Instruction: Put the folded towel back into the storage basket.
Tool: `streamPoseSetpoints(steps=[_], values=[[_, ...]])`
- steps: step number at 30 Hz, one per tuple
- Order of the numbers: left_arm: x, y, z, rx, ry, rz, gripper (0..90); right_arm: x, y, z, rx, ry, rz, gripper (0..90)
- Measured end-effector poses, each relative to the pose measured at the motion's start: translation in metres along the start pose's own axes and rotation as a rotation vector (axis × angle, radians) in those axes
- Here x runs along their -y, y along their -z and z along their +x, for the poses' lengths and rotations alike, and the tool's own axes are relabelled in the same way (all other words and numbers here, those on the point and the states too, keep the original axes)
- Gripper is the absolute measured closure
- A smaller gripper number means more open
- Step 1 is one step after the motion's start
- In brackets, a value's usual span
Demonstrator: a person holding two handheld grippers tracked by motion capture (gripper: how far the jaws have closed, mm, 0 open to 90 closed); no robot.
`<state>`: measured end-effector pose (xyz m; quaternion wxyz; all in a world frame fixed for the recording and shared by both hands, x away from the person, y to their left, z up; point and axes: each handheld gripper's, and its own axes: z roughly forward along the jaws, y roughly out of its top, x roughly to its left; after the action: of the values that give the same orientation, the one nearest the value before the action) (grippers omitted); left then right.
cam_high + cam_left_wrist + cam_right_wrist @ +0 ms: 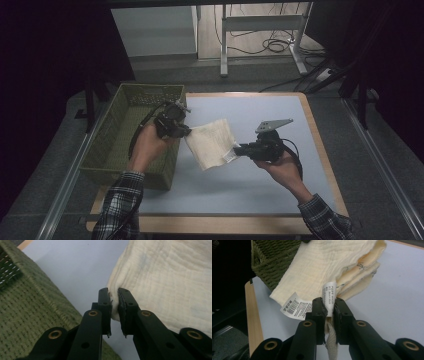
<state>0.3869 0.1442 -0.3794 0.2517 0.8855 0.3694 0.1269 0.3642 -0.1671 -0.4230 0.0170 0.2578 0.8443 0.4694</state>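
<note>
High view: one cream cloth (pixel 212 144) hangs above the counter (pixel 260 180) near its left edge, stretched between two grippers. Left gripper (pixel 186 131) and right gripper (pixel 236 150) each pinch one edge. One green basket (pixel 125 145) stands at the left edge; two white labels (pixel 294 307) hang off the cloth.

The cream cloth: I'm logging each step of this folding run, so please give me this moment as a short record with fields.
item: folded cream cloth, held above the table
left gripper: shut on one edge of the cloth
right gripper: shut on the opposite edge, by the white labels
nearby: green woven basket at the table's left side
layers: several, fanned at the free end
</note>
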Motion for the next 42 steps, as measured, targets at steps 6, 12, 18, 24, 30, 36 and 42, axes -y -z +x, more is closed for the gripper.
streamPoseSetpoints(steps=[6,12,18,24,30,36,42], values=[[0.007,0.013,0.007,-0.017,0.015,-0.003,81.1,-0.013,-0.007,0.005,-0.014,0.008,-0.005,80.3],[0.015,0.023,0.016,-0.039,0.032,-0.002,81.1,-0.026,-0.016,0.011,-0.03,0.018,-0.004,80.3],[0.02,0.036,0.025,-0.058,0.049,-0.013,81.1,-0.039,-0.024,0.015,-0.042,0.023,-0.007,80.3],[0.025,0.046,0.033,-0.079,0.061,-0.011,81.1,-0.05,-0.031,0.02,-0.05,0.025,-0.008,80.3],[0.033,0.057,0.043,-0.108,0.087,-0.004,81.1,-0.062,-0.042,0.026,-0.065,0.031,-0.011,80.3],[0.044,0.068,0.053,-0.142,0.109,0.004,81.2,-0.074,-0.059,0.035,-0.081,0.044,-0.008,80.3],[0.058,0.077,0.065,-0.167,0.145,0.011,81.2,-0.084,-0.078,0.046,-0.098,0.054,-0.004,80.3]])
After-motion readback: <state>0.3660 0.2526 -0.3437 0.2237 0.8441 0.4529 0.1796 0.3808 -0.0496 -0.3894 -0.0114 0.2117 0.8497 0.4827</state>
